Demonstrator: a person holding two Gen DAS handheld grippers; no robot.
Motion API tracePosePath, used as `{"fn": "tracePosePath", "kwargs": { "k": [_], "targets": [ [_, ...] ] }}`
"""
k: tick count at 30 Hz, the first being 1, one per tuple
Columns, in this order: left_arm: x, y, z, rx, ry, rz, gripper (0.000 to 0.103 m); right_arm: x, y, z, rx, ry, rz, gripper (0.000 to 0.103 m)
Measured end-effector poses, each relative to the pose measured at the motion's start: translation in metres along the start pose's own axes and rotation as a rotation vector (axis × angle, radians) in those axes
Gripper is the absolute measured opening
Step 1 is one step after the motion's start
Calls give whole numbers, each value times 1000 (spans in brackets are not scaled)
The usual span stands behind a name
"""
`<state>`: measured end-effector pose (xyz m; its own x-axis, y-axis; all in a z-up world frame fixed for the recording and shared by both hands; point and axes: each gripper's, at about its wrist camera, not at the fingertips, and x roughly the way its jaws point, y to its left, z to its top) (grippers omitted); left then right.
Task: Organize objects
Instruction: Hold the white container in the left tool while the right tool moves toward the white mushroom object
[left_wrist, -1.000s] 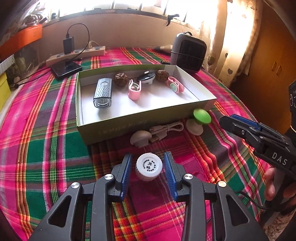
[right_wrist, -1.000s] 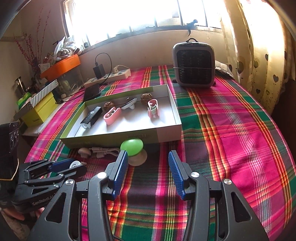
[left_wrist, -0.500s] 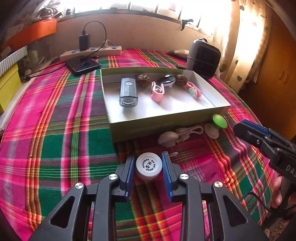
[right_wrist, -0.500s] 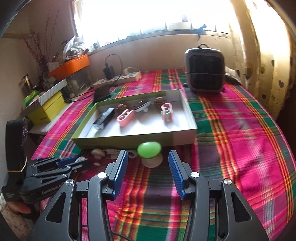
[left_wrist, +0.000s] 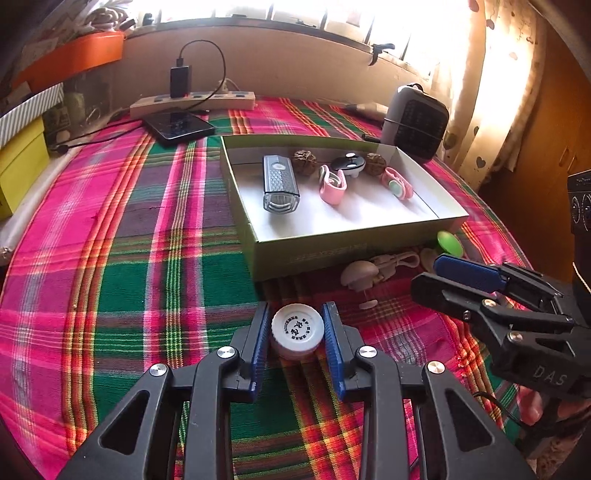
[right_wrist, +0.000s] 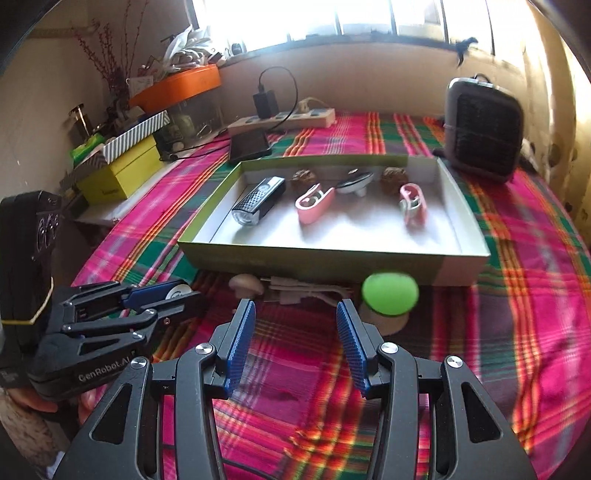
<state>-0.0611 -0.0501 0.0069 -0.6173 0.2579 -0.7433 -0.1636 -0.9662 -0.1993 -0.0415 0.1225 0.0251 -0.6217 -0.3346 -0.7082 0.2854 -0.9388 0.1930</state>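
My left tongs (left_wrist: 297, 332) have just closed and now pinch a white bottle cap (left_wrist: 297, 327) over the plaid counter (left_wrist: 129, 258), short of the open cardboard box (left_wrist: 332, 243). Further right, my right tongs (right_wrist: 295, 332) stand spread and empty — a green mushroom toy (right_wrist: 389, 293) sits just beyond them, against the box wall.

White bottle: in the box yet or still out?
Out. The white bottle stands upright on the tablecloth, in front of the box, clamped between the left gripper pads.
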Motion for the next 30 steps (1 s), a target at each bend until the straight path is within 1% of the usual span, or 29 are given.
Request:
{"fn": "tracePosePath", "kwargs": {
  "k": [7,12,23,30],
  "targets": [
    [-3,9,0,-13,-3,6,27,13,19,6,-42,11,14,47],
    [-6,19,0,-29,-7,17,27,23,26,10,-41,28,25,47],
    [-7,26,0,-47,-9,-4,27,39,37,12,-54,51,44,47],
    [-7,28,0,-51,-10,-13,27,42,39,14,-61,55,31,45]
  ]
}}
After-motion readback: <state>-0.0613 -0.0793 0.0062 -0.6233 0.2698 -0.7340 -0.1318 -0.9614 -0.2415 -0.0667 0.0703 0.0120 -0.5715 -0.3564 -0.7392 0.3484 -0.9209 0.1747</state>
